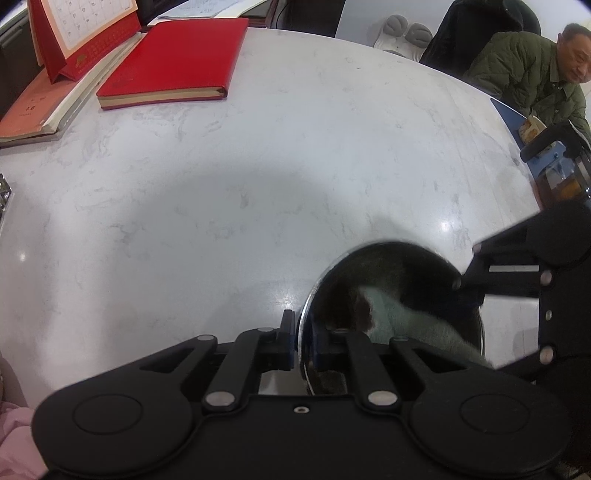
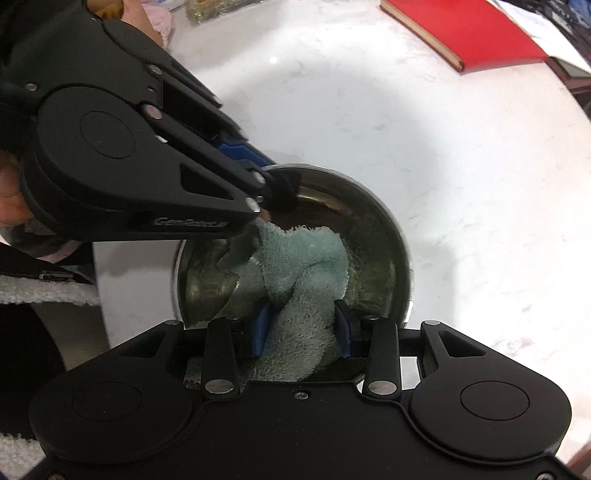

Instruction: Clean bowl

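A shiny steel bowl (image 2: 380, 236) stands on the white marble table, seen from above in the right wrist view and at the lower right of the left wrist view (image 1: 417, 266). My left gripper (image 1: 303, 341) is shut on the bowl's rim, one finger inside and one outside; it also shows in the right wrist view (image 2: 275, 182). My right gripper (image 2: 303, 326) is shut on a pale green terry cloth (image 2: 306, 258) that is pressed into the bowl. The cloth also shows in the left wrist view (image 1: 402, 317), with the right gripper's fingers (image 1: 476, 280) reaching in from the right.
A red notebook (image 1: 177, 59) and a red desk calendar (image 1: 79, 33) on other books lie at the far left of the table (image 1: 258, 166). A glass teapot (image 1: 561, 173) and a seated man (image 1: 535, 70) are at the right. Pink cloth (image 1: 14, 439) lies lower left.
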The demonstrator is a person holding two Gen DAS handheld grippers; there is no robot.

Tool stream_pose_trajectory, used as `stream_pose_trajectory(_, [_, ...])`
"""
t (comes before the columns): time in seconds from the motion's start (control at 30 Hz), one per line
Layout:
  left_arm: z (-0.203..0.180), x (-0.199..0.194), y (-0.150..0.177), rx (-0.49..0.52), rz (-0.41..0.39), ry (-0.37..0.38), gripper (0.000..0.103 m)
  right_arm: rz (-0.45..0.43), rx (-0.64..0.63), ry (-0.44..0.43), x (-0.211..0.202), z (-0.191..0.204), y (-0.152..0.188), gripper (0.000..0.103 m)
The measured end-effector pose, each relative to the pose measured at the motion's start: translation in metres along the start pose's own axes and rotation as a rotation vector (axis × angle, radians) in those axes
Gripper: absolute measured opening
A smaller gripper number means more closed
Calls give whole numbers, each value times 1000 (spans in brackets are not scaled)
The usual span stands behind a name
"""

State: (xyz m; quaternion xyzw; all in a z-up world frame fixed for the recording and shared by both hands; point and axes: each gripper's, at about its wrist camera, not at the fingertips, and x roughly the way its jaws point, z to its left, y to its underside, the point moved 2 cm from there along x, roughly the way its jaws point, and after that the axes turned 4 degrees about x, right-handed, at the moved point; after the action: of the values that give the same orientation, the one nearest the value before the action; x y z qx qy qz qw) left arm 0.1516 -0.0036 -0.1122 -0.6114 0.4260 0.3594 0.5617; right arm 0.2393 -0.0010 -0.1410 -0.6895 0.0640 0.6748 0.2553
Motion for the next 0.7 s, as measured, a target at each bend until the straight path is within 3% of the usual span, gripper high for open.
stream_pose_trajectory(0.13, [3, -4, 4, -17, -2, 3, 6, -3, -54, 64, -1, 2, -3, 36])
stream_pose_trajectory(0.53, [4, -9, -7, 0, -37, 12, 7, -5, -124, 109, 1, 7, -6, 36])
stream_pose_trajectory(0.7, [4, -10, -7, -1, -30, 22, 4, -6, -210, 180, 2, 10, -4, 35])
